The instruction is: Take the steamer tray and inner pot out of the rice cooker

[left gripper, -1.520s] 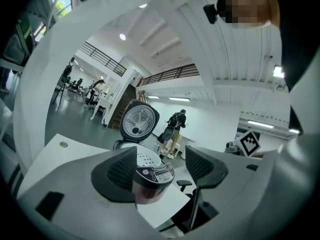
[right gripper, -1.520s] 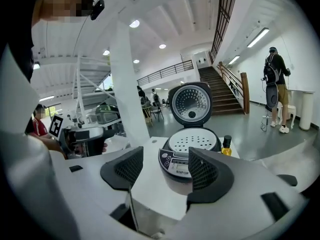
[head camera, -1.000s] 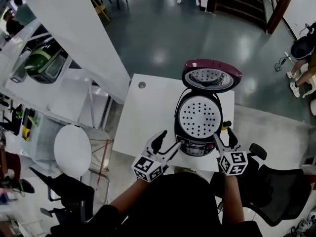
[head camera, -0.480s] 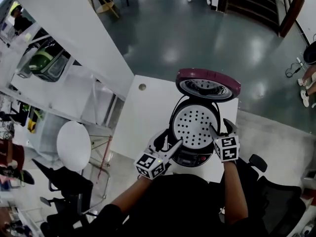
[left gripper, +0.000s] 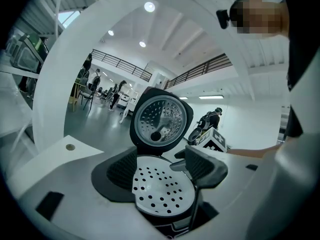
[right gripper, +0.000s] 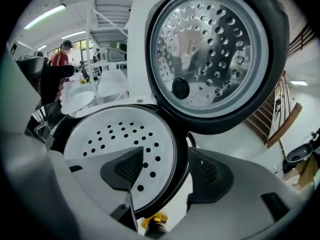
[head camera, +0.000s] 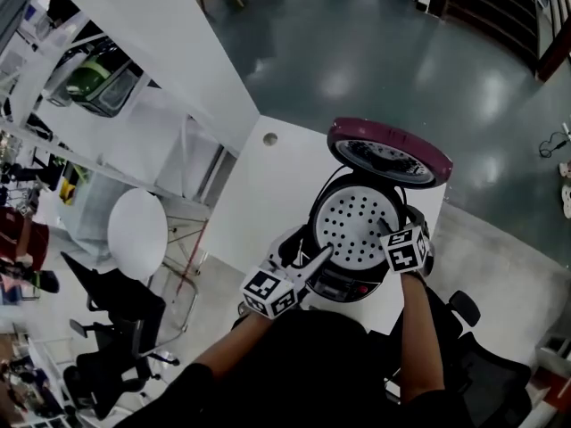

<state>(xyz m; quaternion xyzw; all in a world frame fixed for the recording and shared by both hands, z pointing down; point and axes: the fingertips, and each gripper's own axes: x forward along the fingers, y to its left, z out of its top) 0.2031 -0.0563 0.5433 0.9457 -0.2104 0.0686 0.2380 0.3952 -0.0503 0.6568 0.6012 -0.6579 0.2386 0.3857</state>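
Observation:
The black rice cooker (head camera: 343,283) stands on a white table (head camera: 259,199) with its maroon lid (head camera: 390,154) tipped up behind it. A white steamer tray (head camera: 357,223) with round holes fills the cooker's mouth and hides the inner pot. My left gripper (head camera: 302,259) is open at the cooker's near-left edge. In the left gripper view the steamer tray (left gripper: 160,189) shows between that gripper's (left gripper: 161,168) spread jaws. My right gripper (head camera: 391,232) is open at the right rim. In the right gripper view its (right gripper: 170,171) left jaw hangs over the tray (right gripper: 120,136) and its right jaw is outside the rim.
A small yellow object (right gripper: 152,223) lies on the table beside the cooker's right side. The table has a cable hole (head camera: 269,138) at its far left. A round white stool (head camera: 136,234) and black office chairs (head camera: 103,333) stand to the left, and another chair (head camera: 486,373) at lower right.
My right gripper has risen from beside the cooker's front to the tray's right rim. The left gripper has edged in toward the cooker. The head view has shifted.

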